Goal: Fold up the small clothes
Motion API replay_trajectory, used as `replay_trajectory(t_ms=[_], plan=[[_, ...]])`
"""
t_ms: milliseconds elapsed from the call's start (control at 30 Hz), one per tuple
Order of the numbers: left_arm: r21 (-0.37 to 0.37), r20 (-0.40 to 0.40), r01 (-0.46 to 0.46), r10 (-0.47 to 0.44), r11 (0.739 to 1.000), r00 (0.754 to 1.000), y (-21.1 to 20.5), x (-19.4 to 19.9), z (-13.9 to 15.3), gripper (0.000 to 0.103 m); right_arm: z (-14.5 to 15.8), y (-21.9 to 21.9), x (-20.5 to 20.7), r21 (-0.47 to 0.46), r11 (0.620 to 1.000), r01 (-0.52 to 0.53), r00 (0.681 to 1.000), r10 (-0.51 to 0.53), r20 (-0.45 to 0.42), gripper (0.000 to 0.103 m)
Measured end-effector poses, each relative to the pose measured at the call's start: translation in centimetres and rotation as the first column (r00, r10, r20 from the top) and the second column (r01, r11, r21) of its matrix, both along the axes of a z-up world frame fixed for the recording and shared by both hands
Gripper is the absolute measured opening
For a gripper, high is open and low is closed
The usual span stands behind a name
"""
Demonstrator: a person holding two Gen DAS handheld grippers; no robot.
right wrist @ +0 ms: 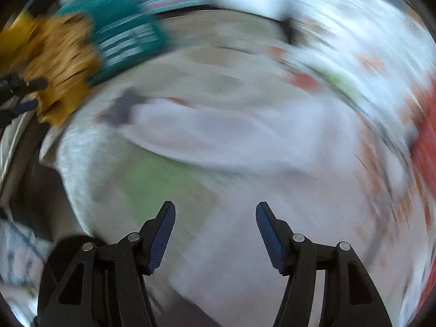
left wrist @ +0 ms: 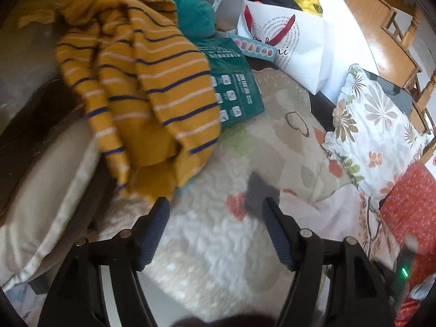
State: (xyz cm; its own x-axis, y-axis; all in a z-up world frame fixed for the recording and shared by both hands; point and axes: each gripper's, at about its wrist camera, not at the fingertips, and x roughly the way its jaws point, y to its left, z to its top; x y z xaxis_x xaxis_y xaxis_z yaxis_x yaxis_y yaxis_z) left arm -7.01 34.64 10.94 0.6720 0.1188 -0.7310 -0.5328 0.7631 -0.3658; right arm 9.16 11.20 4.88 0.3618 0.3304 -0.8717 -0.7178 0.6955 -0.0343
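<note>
A crumpled mustard-yellow garment (left wrist: 141, 90) with navy and white stripes lies heaped at the upper left on the quilted floral bedspread (left wrist: 212, 245). My left gripper (left wrist: 215, 212) is open and empty, just below and right of that heap. A small grey cloth piece (left wrist: 259, 193) lies by its right finger. A pale white garment (right wrist: 218, 141) lies spread ahead of my right gripper (right wrist: 215, 215), which is open and empty above it. The right wrist view is heavily blurred; the yellow garment (right wrist: 54, 62) shows at its left edge.
A green printed packet (left wrist: 234, 90) and teal cloth (left wrist: 190, 8) lie behind the yellow garment. A white paper bag (left wrist: 286, 38), a floral pillow (left wrist: 373, 130), a red dotted item (left wrist: 411, 204) and a beige cushion (left wrist: 46, 199) surround the bedspread.
</note>
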Motion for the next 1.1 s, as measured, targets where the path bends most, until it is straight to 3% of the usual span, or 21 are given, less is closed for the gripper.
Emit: replay_trajectory(t_ms=[133, 233, 267, 300, 333, 367, 400, 533, 633, 767, 900, 967, 1100], plan=[[-0.003, 0.006, -0.046, 0.046, 0.999, 0.999, 0.7, -3.4, -0.4, 0.076, -2.3, 10.1, -0.8, -0.092, 0.983, -0.157, 0.984, 0.164, 0.070, 0.066], [-0.006, -0.015, -0.067, 0.067, 0.998, 0.998, 1.4, -5.2, -1.1, 0.076, -4.3, 14.7, -0.8, -0.202, 0.966, -0.164, 0.966, 0.199, 0.167, 0.066], [-0.007, -0.021, -0.077, 0.077, 0.997, 0.997, 1.6, -5.8, -1.4, 0.076, -4.7, 15.3, -0.7, -0.220, 0.962, -0.161, 0.962, 0.202, 0.181, 0.061], [-0.007, -0.025, -0.083, 0.083, 0.997, 0.996, 1.7, -6.2, -1.6, 0.076, -4.8, 15.6, -0.2, -0.202, 0.966, -0.161, 0.964, 0.198, 0.177, 0.054], [-0.006, -0.030, -0.089, 0.089, 0.996, 0.996, 1.8, -6.4, -1.8, 0.076, -4.6, 16.0, 0.2, -0.188, 0.970, -0.152, 0.971, 0.182, 0.152, 0.024], [-0.005, -0.035, -0.094, 0.094, 0.996, 0.995, 1.8, -6.6, -2.0, 0.076, -4.4, 16.5, 0.8, -0.198, 0.972, -0.129, 0.977, 0.159, 0.145, 0.004], [-0.007, -0.040, -0.096, 0.095, 0.995, 0.995, 1.8, -6.6, -2.2, 0.076, -4.0, 16.8, 1.2, -0.194, 0.975, -0.106, 0.978, 0.137, 0.155, 0.004], [-0.050, -0.041, -0.091, 0.089, 0.995, 0.995, 1.3, -6.2, -2.6, 0.076, 2.0, 16.5, 2.4, -0.002, 0.999, -0.052, 0.987, 0.052, 0.153, 0.004], [-0.052, -0.025, -0.070, 0.069, 0.996, 0.997, -0.1, -5.5, -2.2, 0.076, 8.2, 15.4, 3.1, 0.195, 0.981, -0.015, 0.992, -0.010, 0.124, 0.004], [-0.035, 0.008, -0.008, 0.008, 0.999, 1.000, -2.6, -4.2, -0.9, 0.076, 14.7, 11.7, 4.0, 0.381, 0.923, 0.051, 0.989, -0.100, 0.111, 0.004], [-0.040, 0.042, 0.067, -0.066, 0.997, 0.997, -4.9, -3.0, 0.4, 0.081, 16.4, 4.5, 8.2, 0.418, 0.890, 0.183, 0.966, -0.241, 0.090, 0.004], [-0.056, 0.065, 0.109, -0.105, 0.992, 0.992, -5.9, -2.4, 1.1, 0.082, 15.4, -1.1, 10.8, 0.403, 0.866, 0.297, 0.934, -0.351, 0.066, 0.004], [-0.071, 0.074, 0.162, -0.157, 0.984, 0.985, -8.0, -1.4, 2.2, 0.084, 11.3, -14.6, 15.3, 0.334, 0.768, 0.546, 0.811, -0.585, 0.018, 0.004]])
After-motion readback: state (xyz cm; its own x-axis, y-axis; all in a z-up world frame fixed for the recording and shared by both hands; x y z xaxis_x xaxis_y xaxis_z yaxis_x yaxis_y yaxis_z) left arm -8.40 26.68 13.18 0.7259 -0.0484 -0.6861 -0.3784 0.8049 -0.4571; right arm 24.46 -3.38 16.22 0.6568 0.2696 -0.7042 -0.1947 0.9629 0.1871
